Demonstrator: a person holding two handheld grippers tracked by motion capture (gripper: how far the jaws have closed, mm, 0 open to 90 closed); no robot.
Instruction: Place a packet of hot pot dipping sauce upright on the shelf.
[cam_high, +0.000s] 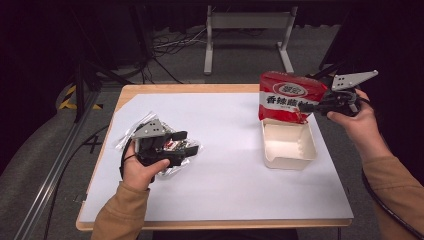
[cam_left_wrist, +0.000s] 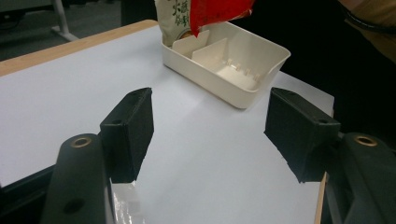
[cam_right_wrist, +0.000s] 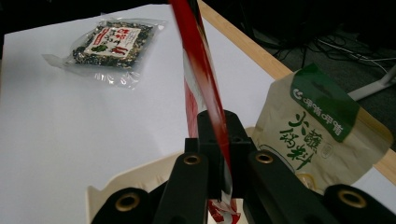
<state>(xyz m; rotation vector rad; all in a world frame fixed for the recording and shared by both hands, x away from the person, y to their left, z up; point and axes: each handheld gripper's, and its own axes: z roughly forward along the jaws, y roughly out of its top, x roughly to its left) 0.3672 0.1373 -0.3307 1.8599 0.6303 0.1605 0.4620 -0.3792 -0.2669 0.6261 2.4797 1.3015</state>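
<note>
With the right fingers (cam_right_wrist: 219, 140) pinching the glossy red foil snack packet (cam_high: 287, 97) by its edge, lower it straight into the cream plastic divided tray (cam_high: 290, 159) below them — the left fingers (cam_left_wrist: 219, 135) rest spread

The left claw (cam_high: 184, 142) sits low at the near left, its hand (cam_high: 142, 170) wrapped around the body from behind and the sleeved forearm coming up from the bottom edge. Its jaws stand well apart, and the pads seem to press on nothing. The right claw (cam_high: 306, 107) is raised at the far right, pointing left, jaws clamped tight together. The right hand (cam_high: 352, 117) grips it from behind, wrist bent, forearm angling in from the lower right.
</note>
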